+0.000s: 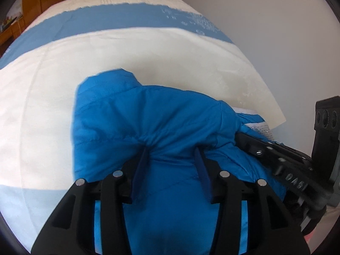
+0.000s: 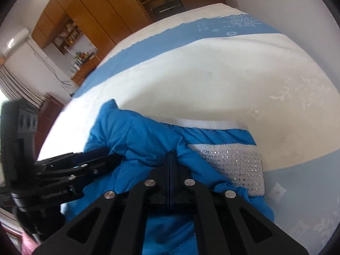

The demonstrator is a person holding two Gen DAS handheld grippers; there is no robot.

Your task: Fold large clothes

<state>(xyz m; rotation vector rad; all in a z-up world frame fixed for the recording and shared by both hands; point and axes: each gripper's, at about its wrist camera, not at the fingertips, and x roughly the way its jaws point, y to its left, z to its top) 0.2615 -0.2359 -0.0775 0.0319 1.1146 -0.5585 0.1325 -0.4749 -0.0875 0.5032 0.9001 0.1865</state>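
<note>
Wooden cabinets [image 2: 89, 6] beyond blue-banded bed [image 2: 212, 70]

Matte black left gripper [image 1: 173, 148] and right gripper [image 2: 170, 155], silver round screws, dark blue pads [image 1: 139, 170], white lettering.

The left gripper [image 1: 172, 150] points steeply downward, its two blue-padded fingers [image 1: 140, 170] partly apart with a thick bunch of blue fabric pressed between them. The right gripper [image 2: 170, 159] angles down beside it, its jaws fully together, pinching a fold of the same fabric. The two grippers sit close, side by side.
</note>
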